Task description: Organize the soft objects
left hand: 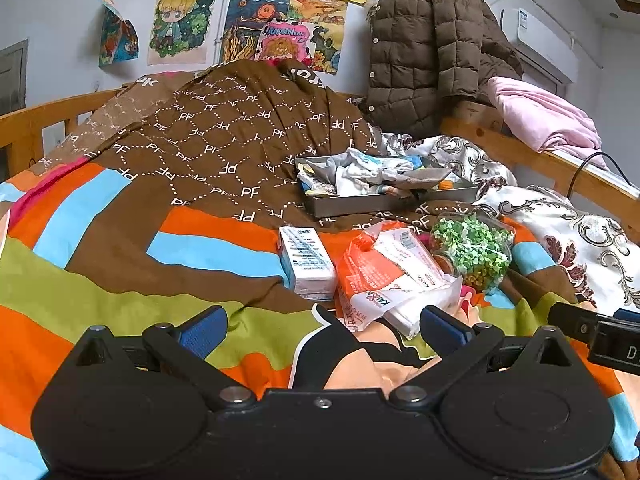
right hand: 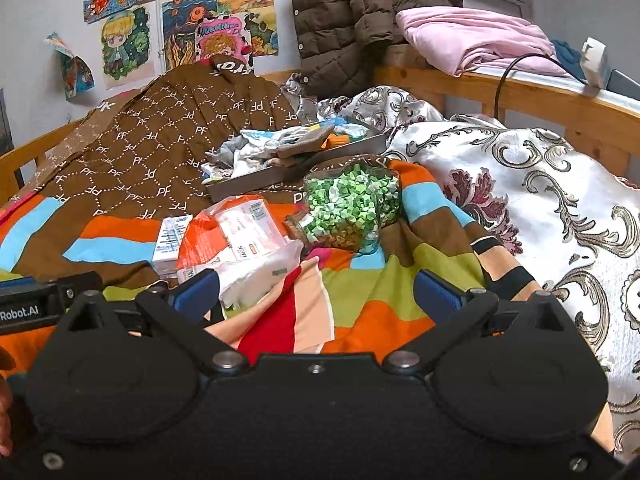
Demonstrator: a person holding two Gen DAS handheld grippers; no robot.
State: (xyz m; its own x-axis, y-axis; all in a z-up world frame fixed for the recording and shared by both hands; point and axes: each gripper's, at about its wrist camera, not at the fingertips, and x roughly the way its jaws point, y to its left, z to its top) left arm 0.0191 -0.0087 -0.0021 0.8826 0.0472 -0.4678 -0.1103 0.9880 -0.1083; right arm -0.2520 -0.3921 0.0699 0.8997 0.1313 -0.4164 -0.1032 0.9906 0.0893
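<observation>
Both grippers, left gripper (left hand: 322,330) and right gripper (right hand: 316,294), had fingers apart and empty; tissue pack (left hand: 394,276) waited outside the tray (left hand: 352,203).

So on the bed: one tray (left hand: 384,200) stuffed with rags, one small carton (left hand: 306,260), one orange tissue pack (left hand: 384,276), one jar (left hand: 472,248) of green bits. Two covers, a striped quilt (left hand: 120,240) and a silvery one (right hand: 540,200). One brown jacket (left hand: 424,48), one pink blanket (left hand: 544,116).
</observation>
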